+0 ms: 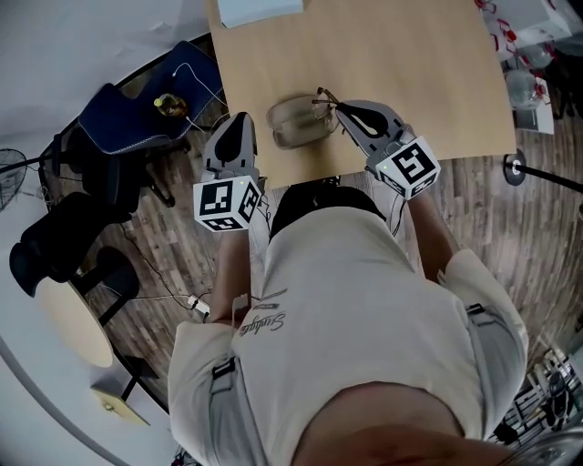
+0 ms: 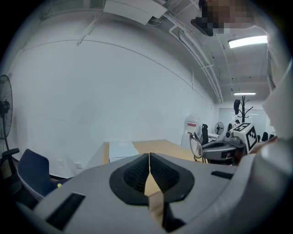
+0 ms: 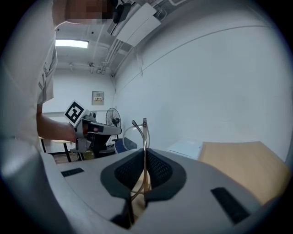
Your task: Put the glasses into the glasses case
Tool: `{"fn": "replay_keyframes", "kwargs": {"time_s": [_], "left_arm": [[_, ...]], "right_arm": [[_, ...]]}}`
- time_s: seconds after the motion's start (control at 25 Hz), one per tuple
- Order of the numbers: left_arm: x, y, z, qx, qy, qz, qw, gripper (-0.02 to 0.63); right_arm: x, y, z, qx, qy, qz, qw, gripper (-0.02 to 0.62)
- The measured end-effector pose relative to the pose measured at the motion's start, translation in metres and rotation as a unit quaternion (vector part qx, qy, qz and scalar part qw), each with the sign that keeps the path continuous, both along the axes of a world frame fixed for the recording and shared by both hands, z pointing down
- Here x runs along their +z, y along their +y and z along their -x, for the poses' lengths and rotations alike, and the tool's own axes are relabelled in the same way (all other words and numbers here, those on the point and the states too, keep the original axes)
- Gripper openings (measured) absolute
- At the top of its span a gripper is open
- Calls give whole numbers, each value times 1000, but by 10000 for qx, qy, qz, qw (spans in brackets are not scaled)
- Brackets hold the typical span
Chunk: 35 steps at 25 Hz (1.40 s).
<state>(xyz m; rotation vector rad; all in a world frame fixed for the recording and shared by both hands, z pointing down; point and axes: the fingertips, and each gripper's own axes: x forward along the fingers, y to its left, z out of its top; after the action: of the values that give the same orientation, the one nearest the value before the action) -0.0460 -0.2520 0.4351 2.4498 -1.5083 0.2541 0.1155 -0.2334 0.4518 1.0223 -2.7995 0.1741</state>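
A greyish oval glasses case (image 1: 293,125) lies near the front edge of the wooden table (image 1: 392,55). My right gripper (image 1: 339,107) is shut on thin-framed glasses (image 1: 323,97) and holds them just above the right end of the case. In the right gripper view (image 3: 144,155) a temple runs up between the pads and a round lens rim (image 3: 129,135) sticks out beyond them. My left gripper (image 1: 239,120) hovers at the table's left front corner, left of the case. Its pads meet with nothing between them (image 2: 149,157). From the left gripper view the glasses (image 2: 196,147) show at the right.
A white flat box (image 1: 260,11) lies at the table's far edge. Left of the table stand a blue chair (image 1: 137,114) and a black chair (image 1: 64,246); a round wooden side table (image 1: 77,323) is nearer. Bottles and clutter (image 1: 526,86) sit off the right edge.
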Motion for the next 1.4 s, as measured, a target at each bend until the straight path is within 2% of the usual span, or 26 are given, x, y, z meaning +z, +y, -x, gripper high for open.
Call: {"fn": "replay_keyframes", "kwargs": {"time_s": [0.16,0.4,0.72,0.96,1.2,1.4], "left_arm": [[2,-5,8,62,-18,-11,10000,17],[12,-16,13,175,72,24,9998,17],[26,-28,21,213,271,177,9992,17],[31,-38,26,221,269,180,9992,17],[41,-48,30,176,325,291,9989,17],[47,-56,40,63,343,351,9988,17]], "right_arm": [[15,0,15,-157,641,8,9978,9],[49,-5,36,-619,1631,-138,9846,9],[103,-2,55,-1308,2921,-8,9474,9],[132,-4,71,-1814,3397,64,9229,9],[149,-7,81,-2351,3550,303,9043,9],[169,-10,86,-2794,3836,464,8790,9]]}}
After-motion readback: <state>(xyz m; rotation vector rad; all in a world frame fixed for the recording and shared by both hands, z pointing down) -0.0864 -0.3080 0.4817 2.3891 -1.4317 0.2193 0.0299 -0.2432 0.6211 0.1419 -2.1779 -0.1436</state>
